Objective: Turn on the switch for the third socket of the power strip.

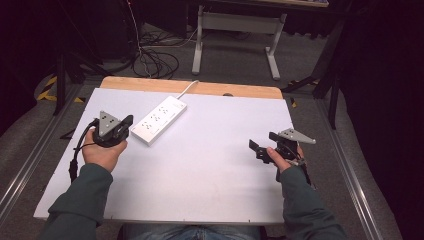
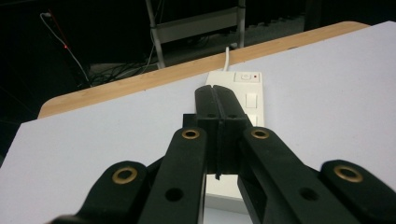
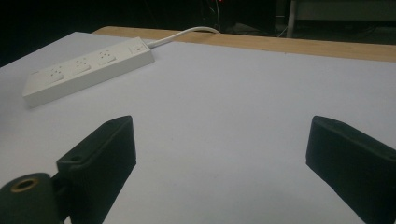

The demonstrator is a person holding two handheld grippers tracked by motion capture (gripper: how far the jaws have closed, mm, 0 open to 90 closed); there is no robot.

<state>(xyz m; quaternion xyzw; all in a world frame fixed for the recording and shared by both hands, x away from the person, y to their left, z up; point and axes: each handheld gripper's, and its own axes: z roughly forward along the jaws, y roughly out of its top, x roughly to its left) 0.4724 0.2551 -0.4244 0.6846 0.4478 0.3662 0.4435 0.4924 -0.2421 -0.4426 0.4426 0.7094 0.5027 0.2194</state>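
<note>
Sitting at the table's left, the left gripper (image 1: 126, 123) had its jaws pressed together, empty, tips just beside the near end of the white power strip (image 1: 159, 120). That strip lay diagonally on the white board (image 1: 210, 165), cord running off the far edge. Right gripper (image 1: 261, 148) rested well apart, jaws wide, nothing between.

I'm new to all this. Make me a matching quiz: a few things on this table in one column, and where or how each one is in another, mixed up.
Things:
1. left tongs
2. right tongs
3. power strip
4. white board

States:
A. jaws wide apart
B. lies flat, cord running off the far edge
C. jaws pressed together, holding nothing
D. covers the wooden tabletop

Pairs: 1-C, 2-A, 3-B, 4-D
</note>
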